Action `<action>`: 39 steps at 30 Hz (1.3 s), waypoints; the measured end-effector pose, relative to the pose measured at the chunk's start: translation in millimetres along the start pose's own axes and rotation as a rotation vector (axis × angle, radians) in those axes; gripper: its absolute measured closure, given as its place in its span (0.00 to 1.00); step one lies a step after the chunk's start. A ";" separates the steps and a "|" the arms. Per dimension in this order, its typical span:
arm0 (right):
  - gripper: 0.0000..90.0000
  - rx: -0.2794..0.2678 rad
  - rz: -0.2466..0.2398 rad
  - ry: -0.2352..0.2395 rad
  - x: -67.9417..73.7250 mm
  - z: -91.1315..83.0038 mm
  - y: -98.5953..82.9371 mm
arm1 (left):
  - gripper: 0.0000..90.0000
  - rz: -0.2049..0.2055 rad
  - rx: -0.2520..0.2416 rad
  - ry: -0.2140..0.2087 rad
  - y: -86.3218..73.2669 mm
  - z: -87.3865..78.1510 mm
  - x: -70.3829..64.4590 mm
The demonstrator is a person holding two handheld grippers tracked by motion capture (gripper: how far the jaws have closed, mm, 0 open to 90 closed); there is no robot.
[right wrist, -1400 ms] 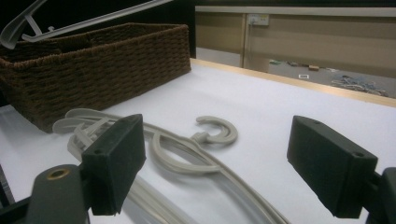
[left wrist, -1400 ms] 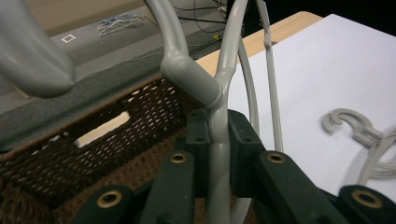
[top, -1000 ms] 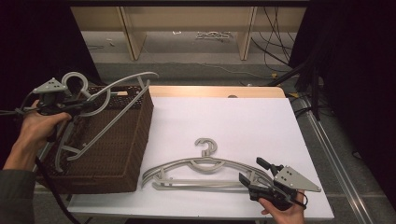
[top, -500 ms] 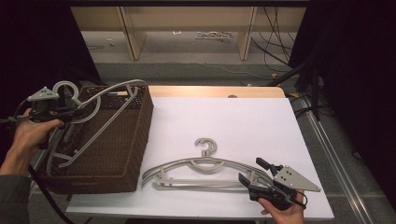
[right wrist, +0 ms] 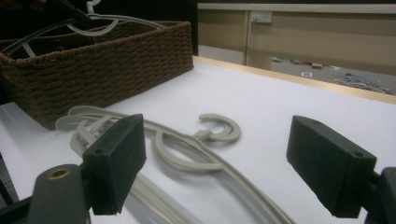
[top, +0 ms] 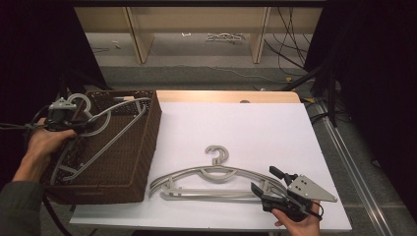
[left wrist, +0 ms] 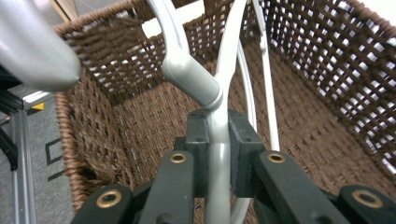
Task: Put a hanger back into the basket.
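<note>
**Hanger held over the basket, second hanger flat on the table**

A grey hanger (top: 105, 130) lies slanted inside the brown wicker basket (top: 140, 167), its hook up at the basket's left rim and its long arm running down toward the near left corner. The left gripper (top: 63, 118) has it by the neck just under the hook: in the left gripper view the two black jaws are closed tight on the pale stem (left wrist: 217, 140), with the basket's woven floor and walls behind.

The basket sits at the left end of the white table (top: 255, 128), partly hanging past the board's left edge.

A second hanger (top: 214, 174) lies flat on the table just right of the basket, hook pointing away from the person. The right gripper (top: 272, 189) rests at the near edge by that hanger's right end. In the right gripper view its jaws stand wide apart with nothing between them, the hook (right wrist: 219, 128) lying on the white surface ahead.
</note>
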State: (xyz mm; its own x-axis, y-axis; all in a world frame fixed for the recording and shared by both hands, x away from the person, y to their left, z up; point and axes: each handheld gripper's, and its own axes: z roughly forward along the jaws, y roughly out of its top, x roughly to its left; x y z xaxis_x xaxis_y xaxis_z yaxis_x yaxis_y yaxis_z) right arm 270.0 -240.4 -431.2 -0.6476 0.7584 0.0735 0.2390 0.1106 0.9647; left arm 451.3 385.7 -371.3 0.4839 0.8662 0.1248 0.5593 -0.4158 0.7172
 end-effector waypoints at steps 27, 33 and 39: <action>0.23 0.013 -0.002 -0.012 -0.3 0.2 -0.4 | 0.84 0.020 0.156 0.065 -14.1 34.8 3.6; 0.23 0.000 0.004 -0.006 -0.5 1.2 -0.8 | 0.73 -0.040 0.122 0.141 -11.8 16.0 -2.3; 0.23 0.002 -0.002 -0.019 -0.7 0.3 -0.5 | 0.49 -0.082 0.015 0.141 5.7 -6.9 -19.2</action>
State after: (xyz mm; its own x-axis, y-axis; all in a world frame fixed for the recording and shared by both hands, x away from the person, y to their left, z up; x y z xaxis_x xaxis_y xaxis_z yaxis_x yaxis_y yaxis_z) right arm 270.6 -240.8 -431.8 -0.6344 0.7701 0.0669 0.2396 0.1136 0.9642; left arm 440.6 368.6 -364.8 0.3371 0.9274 0.1621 0.6034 -0.3450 0.7190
